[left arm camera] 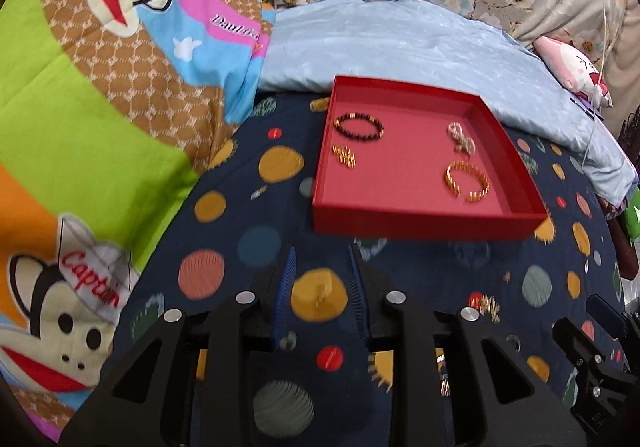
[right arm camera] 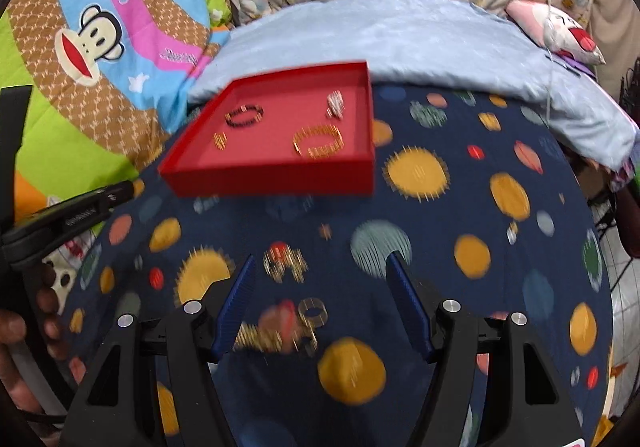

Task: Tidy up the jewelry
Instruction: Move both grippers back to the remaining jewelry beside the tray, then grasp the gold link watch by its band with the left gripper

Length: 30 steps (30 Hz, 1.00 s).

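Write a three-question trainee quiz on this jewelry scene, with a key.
1. True or false: the red tray holds four pieces of jewelry.
2. Which piece lies nearest the tray's front wall? A) dark beaded bracelet B) gold open bangle
3. Fill in: the right gripper is ___ above loose gold jewelry on the planet-print cloth.

Key: 1 true. 2 B. 3 open.
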Available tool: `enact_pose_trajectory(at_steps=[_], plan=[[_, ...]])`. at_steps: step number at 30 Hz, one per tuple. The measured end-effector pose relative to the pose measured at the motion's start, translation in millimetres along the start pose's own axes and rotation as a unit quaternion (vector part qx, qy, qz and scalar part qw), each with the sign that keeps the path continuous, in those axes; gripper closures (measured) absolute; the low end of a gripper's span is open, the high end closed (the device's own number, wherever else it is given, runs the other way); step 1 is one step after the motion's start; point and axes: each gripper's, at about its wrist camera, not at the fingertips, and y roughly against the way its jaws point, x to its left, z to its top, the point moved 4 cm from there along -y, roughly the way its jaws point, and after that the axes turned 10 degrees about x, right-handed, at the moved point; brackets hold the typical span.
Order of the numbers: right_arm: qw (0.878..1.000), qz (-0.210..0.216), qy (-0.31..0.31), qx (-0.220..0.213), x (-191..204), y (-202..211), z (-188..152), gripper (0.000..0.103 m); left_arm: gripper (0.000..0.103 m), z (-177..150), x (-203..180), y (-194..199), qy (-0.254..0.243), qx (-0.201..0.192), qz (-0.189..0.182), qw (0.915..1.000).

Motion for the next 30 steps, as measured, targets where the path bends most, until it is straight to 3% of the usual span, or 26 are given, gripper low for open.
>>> enact_pose_trajectory(at_steps=[10, 13, 16, 20, 30], plan=[[0.999, 0.007, -0.005, 0.042, -1, -12, -47, 0.04, 0.077, -62, -3, -3, -0.019, 0.043, -0.01, 0.9988], [0.999, 0.001, 0.0, 0.044, 1, -14, -52, 0.04, 0.072, -72, -14, -2, -0.036, 0.049, -0.024, 0.9978], [0.999, -0.004, -0.004, 0.045, -3, -15, -55, 0.04, 0.067, -78, -32, 3, -0.058, 0.044, -0.049, 0.9961], [0.999, -0.011, -0.019, 0.045, -15, -14, -54, 0.04, 0.067, -81, -62, 4, -0.097, 0.039, -0.08, 0.9913], [0.998, -0.013, -0.041, 0.049, -36, -18, -52, 0.04, 0.068, -90, -106, -12, -0.16, 0.063, -0.113, 0.9787]])
